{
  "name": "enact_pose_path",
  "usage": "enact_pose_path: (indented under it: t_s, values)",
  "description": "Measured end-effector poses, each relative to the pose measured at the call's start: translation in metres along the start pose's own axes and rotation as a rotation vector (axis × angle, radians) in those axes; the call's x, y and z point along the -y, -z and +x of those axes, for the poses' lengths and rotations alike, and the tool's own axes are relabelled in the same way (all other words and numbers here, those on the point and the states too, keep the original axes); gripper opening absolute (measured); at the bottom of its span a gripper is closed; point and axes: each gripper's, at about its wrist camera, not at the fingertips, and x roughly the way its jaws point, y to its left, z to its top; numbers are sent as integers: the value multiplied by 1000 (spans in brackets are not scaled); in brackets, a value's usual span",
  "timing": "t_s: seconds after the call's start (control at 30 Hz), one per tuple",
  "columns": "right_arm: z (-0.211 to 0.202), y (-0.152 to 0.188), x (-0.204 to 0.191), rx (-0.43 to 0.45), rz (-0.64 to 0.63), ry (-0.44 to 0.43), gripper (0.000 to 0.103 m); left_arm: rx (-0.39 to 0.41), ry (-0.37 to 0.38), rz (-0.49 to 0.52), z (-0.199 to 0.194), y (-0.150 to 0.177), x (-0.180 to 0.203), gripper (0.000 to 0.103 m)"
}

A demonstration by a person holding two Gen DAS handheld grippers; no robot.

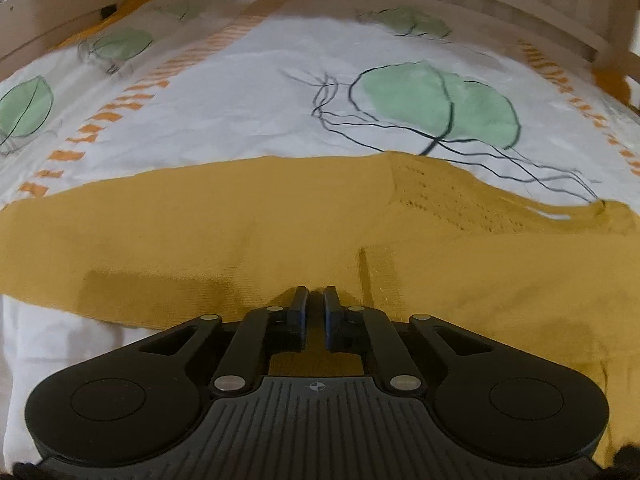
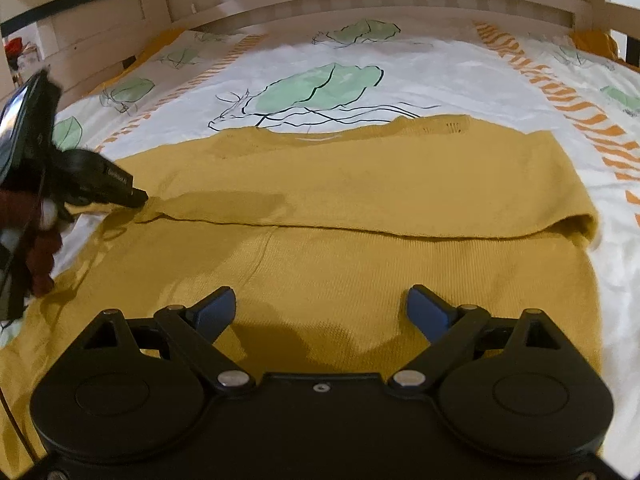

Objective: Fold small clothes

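Observation:
A mustard-yellow knit garment (image 2: 360, 184) lies flat on the bed, its far part folded over toward me, with a fold line across the middle. My right gripper (image 2: 320, 308) is open and hovers just above the near half of the garment. My left gripper (image 1: 316, 294) is shut, its tips pinching the garment (image 1: 200, 232) at its left edge. The left gripper also shows in the right wrist view (image 2: 136, 198), tips down on the fold's left end.
The white bedsheet (image 2: 440, 72) has green leaf prints and orange stripe bands. A wooden slatted headboard (image 2: 380, 0) runs along the far side. A white wooden rail (image 1: 48, 12) stands at the far left. A yellow cushion corner (image 2: 592, 40) sits at the far right.

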Motion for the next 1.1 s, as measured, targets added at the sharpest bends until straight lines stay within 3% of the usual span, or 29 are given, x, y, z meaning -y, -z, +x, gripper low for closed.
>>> enact_pose_path:
  t_s: [0.1, 0.2, 0.3, 0.5, 0.77, 0.93, 1.1]
  values:
    - [2, 1, 2, -7, 30, -26, 102, 12, -5, 101, -2, 5, 7, 13]
    - [3, 2, -2, -8, 5, -13, 102, 4, -16, 155, -4, 4, 14, 16]
    - [5, 3, -5, -10, -20, 2, 102, -17, 32, 98, -10, -2, 11, 24]
    - [6, 4, -9, -12, -41, 15, 102, -26, 146, -5, -13, -1, 1, 25]
    - [6, 5, -9, -11, -42, 14, 102, 44, 179, -140, -24, -11, -7, 25]
    - [7, 5, -12, -12, -54, 24, 102, -55, 267, -117, -9, -14, 4, 25]
    - [6, 5, -11, -11, -52, 22, 102, -106, 270, -136, 7, -13, 12, 24]
